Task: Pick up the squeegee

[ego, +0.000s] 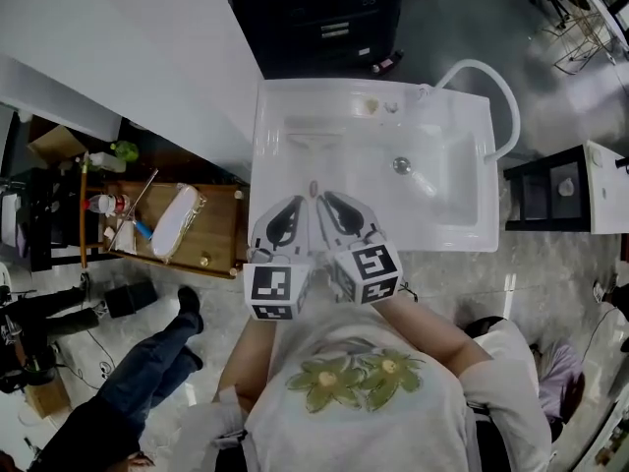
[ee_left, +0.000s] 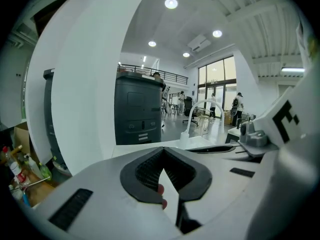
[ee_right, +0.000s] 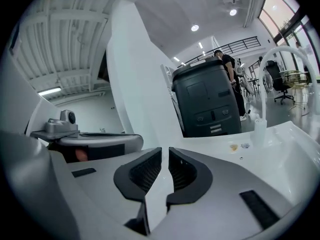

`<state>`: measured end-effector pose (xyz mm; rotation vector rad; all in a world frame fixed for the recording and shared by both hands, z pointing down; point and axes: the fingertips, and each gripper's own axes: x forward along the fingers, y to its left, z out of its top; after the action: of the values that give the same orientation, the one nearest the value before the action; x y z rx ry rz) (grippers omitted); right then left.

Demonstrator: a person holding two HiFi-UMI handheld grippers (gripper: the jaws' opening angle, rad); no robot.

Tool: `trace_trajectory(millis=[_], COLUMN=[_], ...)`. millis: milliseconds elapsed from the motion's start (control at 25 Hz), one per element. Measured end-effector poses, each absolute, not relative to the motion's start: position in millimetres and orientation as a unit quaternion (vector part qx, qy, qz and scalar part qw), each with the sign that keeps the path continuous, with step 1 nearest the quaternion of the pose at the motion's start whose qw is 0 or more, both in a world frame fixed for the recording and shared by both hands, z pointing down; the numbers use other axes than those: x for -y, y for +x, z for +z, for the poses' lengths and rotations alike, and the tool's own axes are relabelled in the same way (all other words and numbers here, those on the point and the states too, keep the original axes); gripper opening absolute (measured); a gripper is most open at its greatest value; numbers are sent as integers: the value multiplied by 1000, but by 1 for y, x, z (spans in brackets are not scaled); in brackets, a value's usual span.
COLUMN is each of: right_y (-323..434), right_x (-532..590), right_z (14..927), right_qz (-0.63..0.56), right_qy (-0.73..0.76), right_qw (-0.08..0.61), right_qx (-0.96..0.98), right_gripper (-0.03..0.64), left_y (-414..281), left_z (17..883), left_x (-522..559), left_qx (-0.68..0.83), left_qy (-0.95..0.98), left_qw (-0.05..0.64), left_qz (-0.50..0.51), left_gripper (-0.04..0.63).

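Observation:
A white sink (ego: 285, 190) fills the middle of the head view. On its back left part lies a pale T-shaped thing (ego: 313, 138), perhaps the squeegee; it is too faint to be sure. A white rod-like thing (ego: 425, 182) rests in the basin beside the drain (ego: 401, 165). My left gripper (ego: 298, 202) (ee_left: 163, 151) and right gripper (ego: 327, 197) (ee_right: 165, 156) hover side by side over the sink's near left edge and point toward its back. Both are shut with nothing between the pads. Neither gripper view shows a squeegee.
A white curved faucet hose (ego: 491, 77) arches over the sink's right back corner. A dark cabinet (ego: 314, 18) stands behind the sink. A wooden cart (ego: 216, 254) with bottles is at the left, a black side table (ego: 550, 200) at the right, and a person's legs (ego: 157, 362) at lower left.

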<state>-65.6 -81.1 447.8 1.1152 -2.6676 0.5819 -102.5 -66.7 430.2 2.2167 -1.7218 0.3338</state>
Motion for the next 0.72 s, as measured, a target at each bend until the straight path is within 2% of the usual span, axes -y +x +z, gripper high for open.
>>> trace_trajectory(millis=[320, 480, 720], right_y=[-85, -90, -92], right_x=[106, 116, 136], right_z=[485, 501, 528], right_qz=[229, 237, 247], right_qy=[405, 413, 442], right_qw=[141, 159, 177], right_qx=[874, 865, 844], right_gripper=[31, 75, 89], left_y=[-123, -128, -138], left_z=[448, 461, 478], left_x=[92, 99, 109], left_qx=[583, 574, 561], left_qy=[785, 789, 794], left_qw=[154, 160, 164], left_qz=[140, 151, 168], left_gripper=[9, 9, 9])
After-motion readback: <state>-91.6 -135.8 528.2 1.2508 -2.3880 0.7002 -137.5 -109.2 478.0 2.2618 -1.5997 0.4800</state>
